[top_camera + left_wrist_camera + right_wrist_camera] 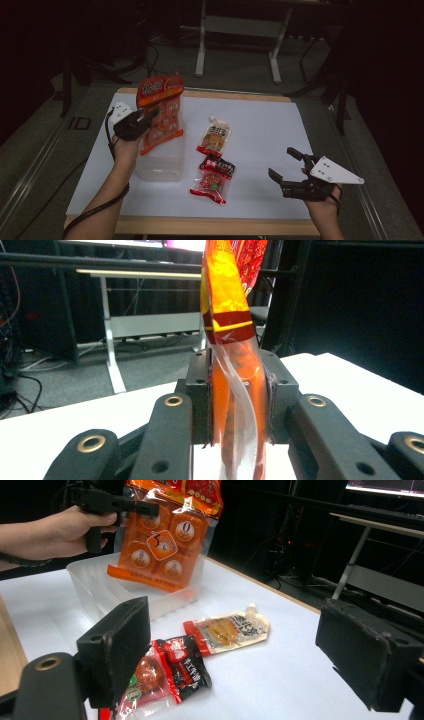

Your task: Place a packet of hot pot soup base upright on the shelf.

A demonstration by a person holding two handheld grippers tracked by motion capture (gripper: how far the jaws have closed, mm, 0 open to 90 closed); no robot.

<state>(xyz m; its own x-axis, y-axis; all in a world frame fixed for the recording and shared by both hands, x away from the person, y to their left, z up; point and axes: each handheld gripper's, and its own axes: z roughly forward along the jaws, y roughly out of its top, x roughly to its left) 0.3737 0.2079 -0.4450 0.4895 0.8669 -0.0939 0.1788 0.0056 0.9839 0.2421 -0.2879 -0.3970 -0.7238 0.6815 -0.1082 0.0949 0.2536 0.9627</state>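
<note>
The right claw [283, 169], nearest the camera at the bench's front right, holds its jaws wide apart on nothing. The white-topped bench [260, 125] carries a clear plastic tub [159, 165]. The left claw [150, 116] grips a tall orange snack bag [161, 112] hanging upright over the tub. Beside the tub lie a red-and-black packet [212, 179] and a smaller pale pouch [215, 137].

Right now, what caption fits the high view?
Left hand-held gripper holds an orange snack bag over a clear bin; two packets lie beside it.
</note>
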